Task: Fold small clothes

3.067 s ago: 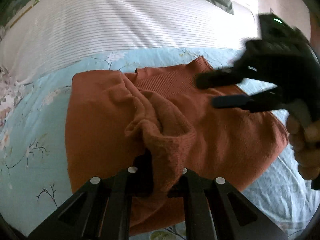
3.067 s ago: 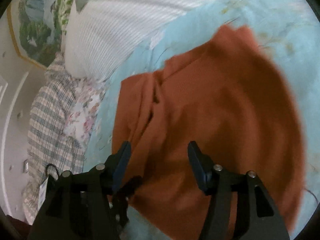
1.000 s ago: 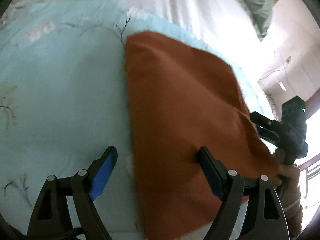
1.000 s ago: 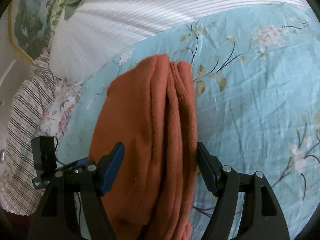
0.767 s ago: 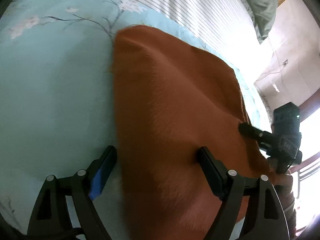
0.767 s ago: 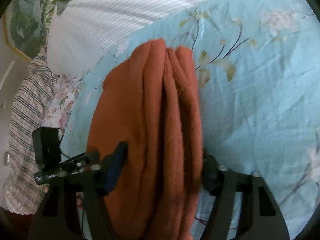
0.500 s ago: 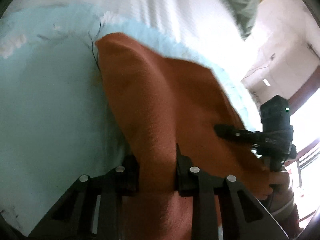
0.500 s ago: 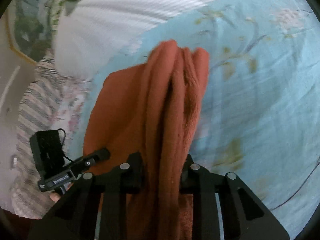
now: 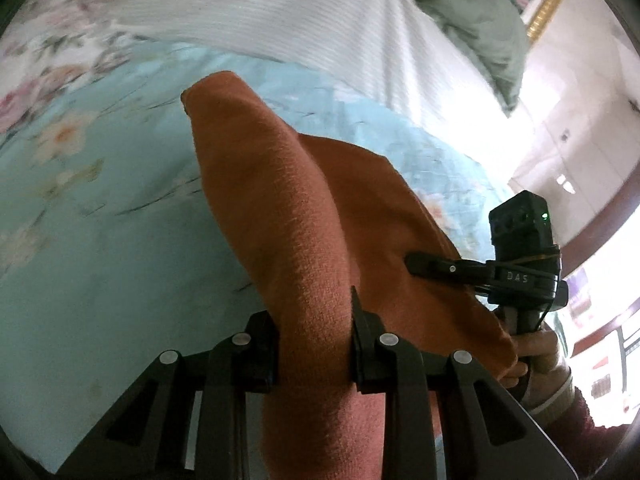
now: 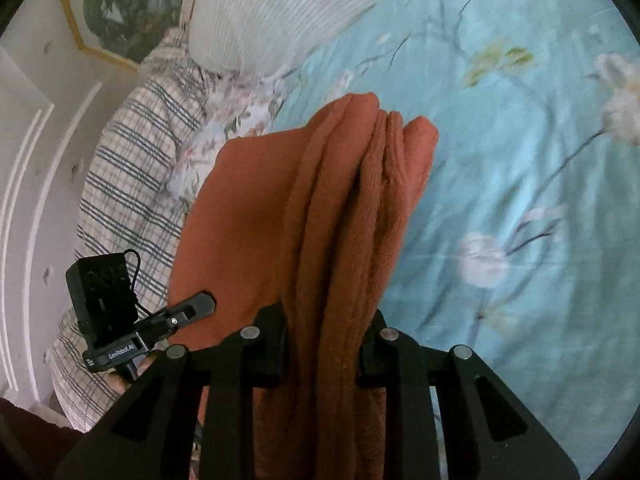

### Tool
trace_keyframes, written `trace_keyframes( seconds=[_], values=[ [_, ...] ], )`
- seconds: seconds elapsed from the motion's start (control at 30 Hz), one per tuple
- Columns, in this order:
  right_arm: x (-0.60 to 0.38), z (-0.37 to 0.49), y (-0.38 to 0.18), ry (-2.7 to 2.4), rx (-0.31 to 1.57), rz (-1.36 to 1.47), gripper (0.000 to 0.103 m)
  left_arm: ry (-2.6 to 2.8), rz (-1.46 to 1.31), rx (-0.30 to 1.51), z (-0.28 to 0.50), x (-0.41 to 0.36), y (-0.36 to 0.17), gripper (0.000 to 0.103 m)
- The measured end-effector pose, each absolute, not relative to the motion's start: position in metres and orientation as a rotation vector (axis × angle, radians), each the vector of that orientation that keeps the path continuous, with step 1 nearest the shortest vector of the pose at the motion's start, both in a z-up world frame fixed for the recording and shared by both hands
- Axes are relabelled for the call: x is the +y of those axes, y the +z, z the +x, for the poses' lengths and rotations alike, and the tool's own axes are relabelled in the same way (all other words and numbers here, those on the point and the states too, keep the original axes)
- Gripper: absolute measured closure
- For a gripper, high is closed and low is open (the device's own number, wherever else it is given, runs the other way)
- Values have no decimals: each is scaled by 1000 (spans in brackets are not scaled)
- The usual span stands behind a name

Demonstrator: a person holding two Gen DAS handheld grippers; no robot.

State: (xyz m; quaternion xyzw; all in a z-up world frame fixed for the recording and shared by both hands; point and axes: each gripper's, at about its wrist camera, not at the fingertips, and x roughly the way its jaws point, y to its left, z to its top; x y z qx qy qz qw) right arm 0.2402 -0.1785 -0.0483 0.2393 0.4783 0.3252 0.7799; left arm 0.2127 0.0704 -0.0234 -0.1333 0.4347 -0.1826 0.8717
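The folded sweater (image 9: 304,216) is pinched at opposite ends, left gripper (image 9: 312,344) and right gripper (image 10: 322,344) closed on it, apparently to be carried level above the bed (image 9: 100,240).

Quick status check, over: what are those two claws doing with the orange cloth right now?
Left gripper shut on sweater. Right gripper shut on its layered edge. Sweater folded, raised off blue sheet. Nothing in the way.

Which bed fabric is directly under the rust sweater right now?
The light-blue floral sheet lies beneath the rust sweater; the white striped cover and plaid blanket sit beyond it.
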Motion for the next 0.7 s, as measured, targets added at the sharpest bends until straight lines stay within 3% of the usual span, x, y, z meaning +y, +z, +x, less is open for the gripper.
trace_keyframes(
  seconds=[0.17, 0.33, 0.43, 0.7],
  values=[
    [-175, 243, -62, 640, 1067, 474, 78, -313, -282, 962, 208, 96, -57, 73],
    [-180, 241, -67, 592, 1072, 456, 70, -246, -218, 969, 210, 91, -74, 52],
    [-187, 234, -55, 531, 1049, 398, 58, -195, -175, 970, 209, 90, -76, 39],
    [-187, 231, 4, 503, 890, 314, 58, -128, -187, 850, 172, 116, -43, 39]
  ],
)
